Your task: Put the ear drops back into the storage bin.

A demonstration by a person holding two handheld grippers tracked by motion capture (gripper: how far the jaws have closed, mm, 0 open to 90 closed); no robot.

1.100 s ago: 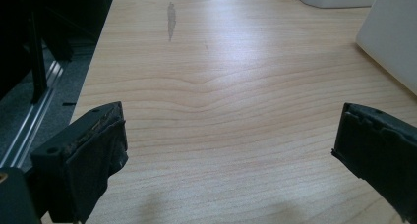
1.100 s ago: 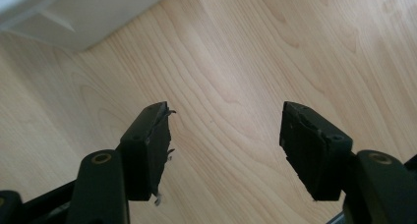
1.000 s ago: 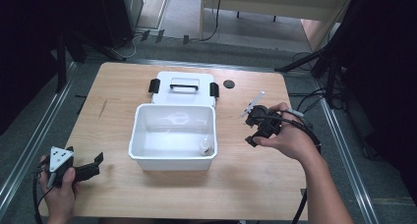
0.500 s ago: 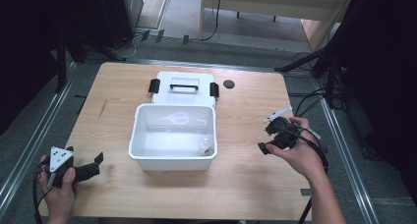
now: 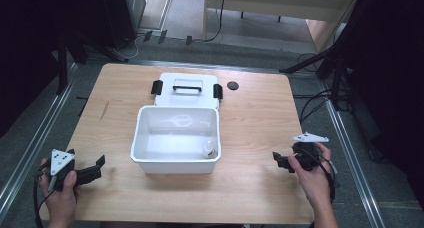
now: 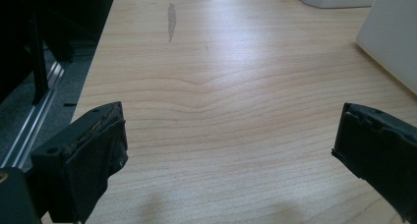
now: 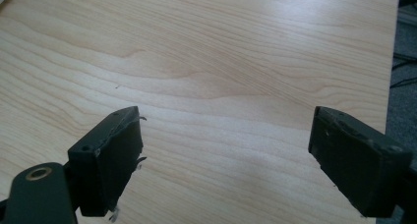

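The wooden table point(image 5: 250, 123) is the biggest thing here: a pale rectangular top with rounded corners and fine wavy grain, carrying one dark smear point(image 6: 171, 20) left of the bin. At its middle sits the white plastic bin point(image 5: 176, 139), a smooth, glossy open box with rounded corners and a rolled rim. Broad bare wood lies to the left, the right and the near side of the bin, so there is plenty of free surface on those three sides.

Directly behind the bin, touching or just beside its far wall, lies the white lid point(image 5: 186, 88), flat, with a dark handle on top and a black latch at each end. A small dark round disc point(image 5: 232, 85) rests on the wood just right of the lid.

The left gripper point(image 5: 95, 169) is held near the table's front left corner, well left of the bin, jaws spread wide with nothing between them; its own view shows bare grain between the rough black pads, and the bin wall cut off at the right edge. The right gripper point(image 5: 280, 160) is near the front right edge, well right of the bin, jaws likewise spread wide over bare wood.

Smallest is a little clear bottle point(image 5: 208, 149) with a white cap, standing inside the bin at its near right corner; its contents are too small to make out.
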